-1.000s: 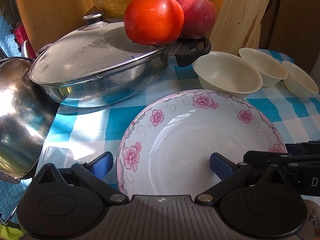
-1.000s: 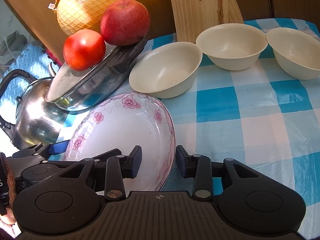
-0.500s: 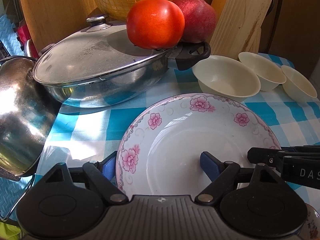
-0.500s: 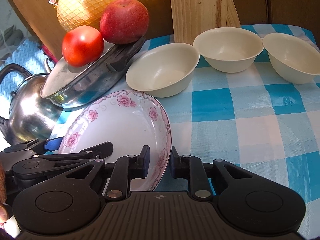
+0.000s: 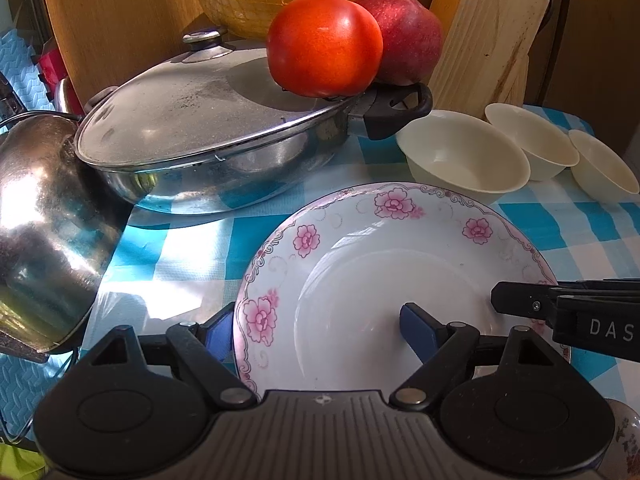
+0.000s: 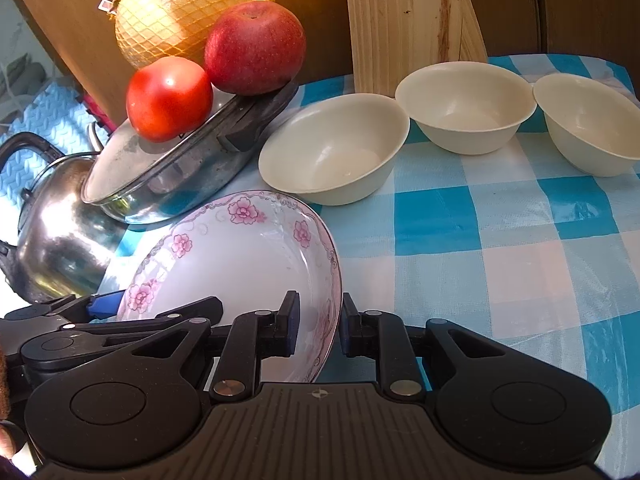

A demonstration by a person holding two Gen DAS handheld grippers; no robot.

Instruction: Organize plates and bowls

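Surface: blue-and-white checked tablecloth (image 6: pixel 500 248) on a table, in strong sunlight; wooden panel behind; blue foam mat past the table's left edge.
Back edge: upright wooden board (image 6: pixel 404 20), netted pomelo (image 6: pixel 176 12).
Left side: lidded steel pan (image 5: pixel 208 136) with a tomato (image 5: pixel 324 44) and an apple (image 6: pixel 254 46) resting on it; steel kettle (image 5: pixel 44 232) at the left edge, beside the pan.
Bowls: three cream bowls (image 6: pixel 334 148) in a row along the back, upright, mouths up, set close together.
Plate: floral plate (image 5: pixel 384 272) near the front edge, in front of the pan and the nearest bowl; face up; round, so no long axis. Right-wrist view shows it tilted.
Left gripper (image 5: pixel 320 332): jaws wide apart, one blue pad outside the plate's left rim, the other over its well; cannot tell whether either pad touches.
Right gripper (image 6: pixel 318 322): jaws nearly together, straddling the plate's right rim, one inside, one outside; contact looks likely but is not certain.
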